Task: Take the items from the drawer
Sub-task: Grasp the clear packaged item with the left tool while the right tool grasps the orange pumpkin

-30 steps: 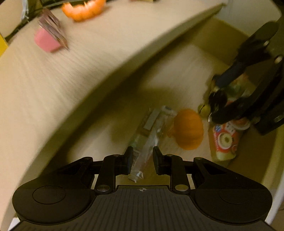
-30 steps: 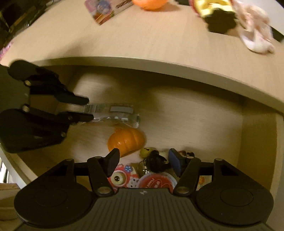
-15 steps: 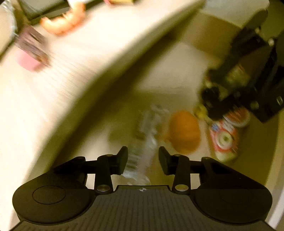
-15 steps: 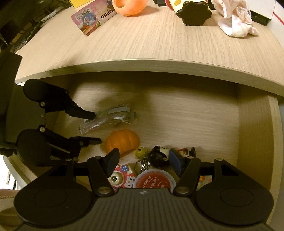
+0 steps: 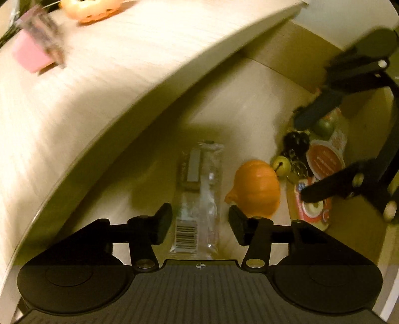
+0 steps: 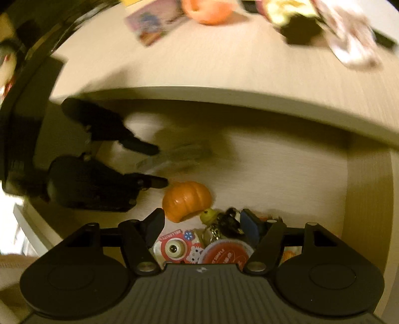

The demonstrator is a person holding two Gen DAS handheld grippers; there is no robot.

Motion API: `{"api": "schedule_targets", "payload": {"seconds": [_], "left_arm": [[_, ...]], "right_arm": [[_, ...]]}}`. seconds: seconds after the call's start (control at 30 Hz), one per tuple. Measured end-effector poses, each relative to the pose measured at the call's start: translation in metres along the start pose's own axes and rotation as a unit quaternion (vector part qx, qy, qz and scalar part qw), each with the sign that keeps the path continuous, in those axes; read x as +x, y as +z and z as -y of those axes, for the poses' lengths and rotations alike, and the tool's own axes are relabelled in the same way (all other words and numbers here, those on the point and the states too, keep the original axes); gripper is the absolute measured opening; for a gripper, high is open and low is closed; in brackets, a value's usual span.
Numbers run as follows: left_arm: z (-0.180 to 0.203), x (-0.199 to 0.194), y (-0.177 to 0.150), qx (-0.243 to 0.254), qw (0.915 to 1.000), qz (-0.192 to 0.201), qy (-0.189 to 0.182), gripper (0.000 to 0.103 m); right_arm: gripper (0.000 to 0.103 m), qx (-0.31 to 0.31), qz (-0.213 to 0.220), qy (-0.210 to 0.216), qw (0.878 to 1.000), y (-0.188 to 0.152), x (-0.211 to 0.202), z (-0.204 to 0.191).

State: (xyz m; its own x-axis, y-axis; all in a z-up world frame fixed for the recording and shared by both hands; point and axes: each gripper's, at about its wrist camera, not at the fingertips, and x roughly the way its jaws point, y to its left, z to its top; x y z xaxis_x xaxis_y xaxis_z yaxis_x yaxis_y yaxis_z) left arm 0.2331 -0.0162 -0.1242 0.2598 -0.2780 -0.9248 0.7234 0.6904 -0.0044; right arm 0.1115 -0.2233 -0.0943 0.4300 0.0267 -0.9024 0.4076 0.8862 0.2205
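Observation:
The open drawer holds a clear plastic packet with a barcode, lying flat. My left gripper is open, one finger on each side of the packet's near end, not pinching it. To its right lie an orange toy pumpkin, a yellow-green ball, a black keychain, a red-lidded cup and a pink cartoon packet. My right gripper is open above the keychain and ball, holding nothing. The pumpkin sits just beyond its left finger.
The desk top overhangs the back of the drawer. On it are a pink box, an orange toy, a printed card, a black flower-shaped object and a white cloth. The drawer's right wall is close.
My left gripper's fingers have spread wider around the clear packet, which lies straighter between them. The right gripper stays open over the same items; both views are blurred by motion.

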Motion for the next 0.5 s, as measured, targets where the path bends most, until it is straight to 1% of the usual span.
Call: {"api": "schedule_targets", "payload": {"seconds": [0.03,0.07,0.17,0.23,0.33,0.37,0.4,0.5], "left_arm": [[0.001,0.000,0.001,0.004,1.0000,-0.004,0.002,0.054],[0.000,-0.001,0.002,-0.002,0.9999,-0.014,0.006,0.044],[-0.009,-0.003,0.005,-0.045,0.9981,-0.040,0.008,0.035],[-0.014,-0.005,0.003,-0.062,0.9971,-0.045,0.004,0.033],[-0.015,-0.007,0.000,-0.063,0.9969,-0.047,0.003,0.032],[-0.014,-0.007,-0.001,-0.061,0.9970,-0.049,0.005,0.031],[-0.012,-0.008,-0.002,-0.057,0.9971,-0.049,0.008,0.031],[-0.010,-0.011,-0.006,-0.065,0.9965,-0.050,0.015,0.030]], "right_arm": [[0.067,-0.025,-0.003,-0.005,1.000,0.003,0.003,-0.008],[0.067,-0.048,-0.006,-0.010,0.999,0.005,0.011,-0.016],[0.067,-0.126,-0.019,-0.027,0.991,0.016,0.027,-0.037],[0.067,-0.149,-0.036,-0.026,0.988,0.023,0.037,-0.041],[0.066,-0.145,-0.061,-0.007,0.988,0.030,0.049,-0.037],[0.062,-0.136,-0.069,-0.004,0.988,0.033,0.053,-0.034],[0.054,-0.128,-0.077,-0.006,0.989,0.035,0.056,-0.032],[0.054,-0.123,-0.091,-0.013,0.988,0.038,0.059,-0.031]]}}
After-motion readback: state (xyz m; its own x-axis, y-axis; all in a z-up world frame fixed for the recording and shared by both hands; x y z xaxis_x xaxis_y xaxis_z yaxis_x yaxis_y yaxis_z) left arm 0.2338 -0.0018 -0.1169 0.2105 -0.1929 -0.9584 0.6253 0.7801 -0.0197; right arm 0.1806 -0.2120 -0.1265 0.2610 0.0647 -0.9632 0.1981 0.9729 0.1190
